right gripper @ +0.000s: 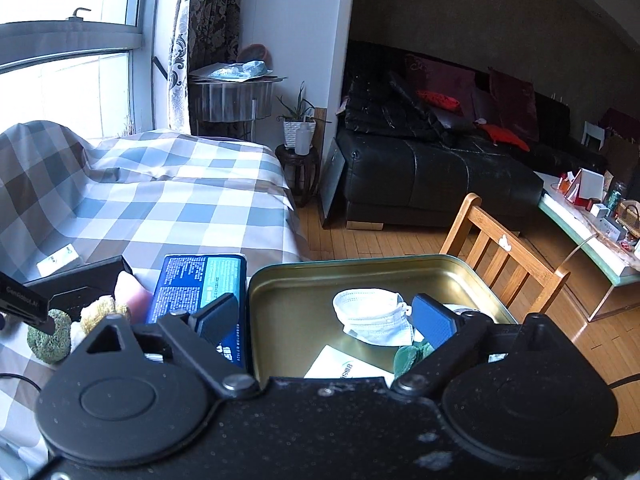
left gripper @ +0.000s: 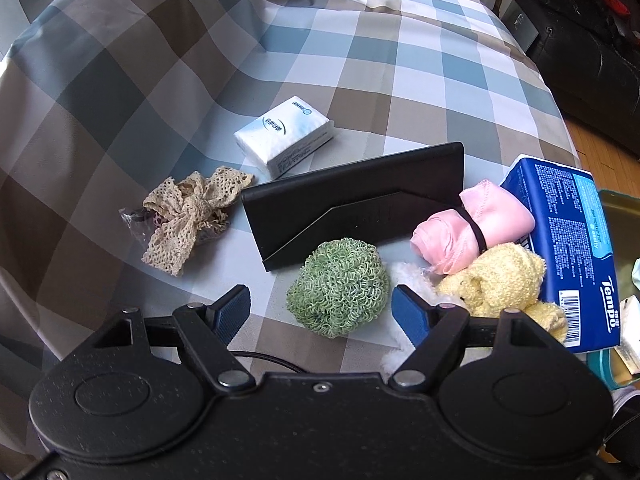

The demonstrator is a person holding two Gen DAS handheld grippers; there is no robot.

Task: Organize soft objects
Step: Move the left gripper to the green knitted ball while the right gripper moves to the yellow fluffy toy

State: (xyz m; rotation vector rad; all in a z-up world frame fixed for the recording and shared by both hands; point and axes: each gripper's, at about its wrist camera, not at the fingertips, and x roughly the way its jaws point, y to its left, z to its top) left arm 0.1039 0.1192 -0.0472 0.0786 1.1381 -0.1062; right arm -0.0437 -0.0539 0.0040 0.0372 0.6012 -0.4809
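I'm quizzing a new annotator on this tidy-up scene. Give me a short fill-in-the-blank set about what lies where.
1. The open left gripper hovers by the ____ curly scrubber.
2. A black band wraps the rolled ____ cloth.
3. The white face mask lies inside the gold ____.
4. The blue pack reads ____.

Missing words: green; pink; tin; Tempo
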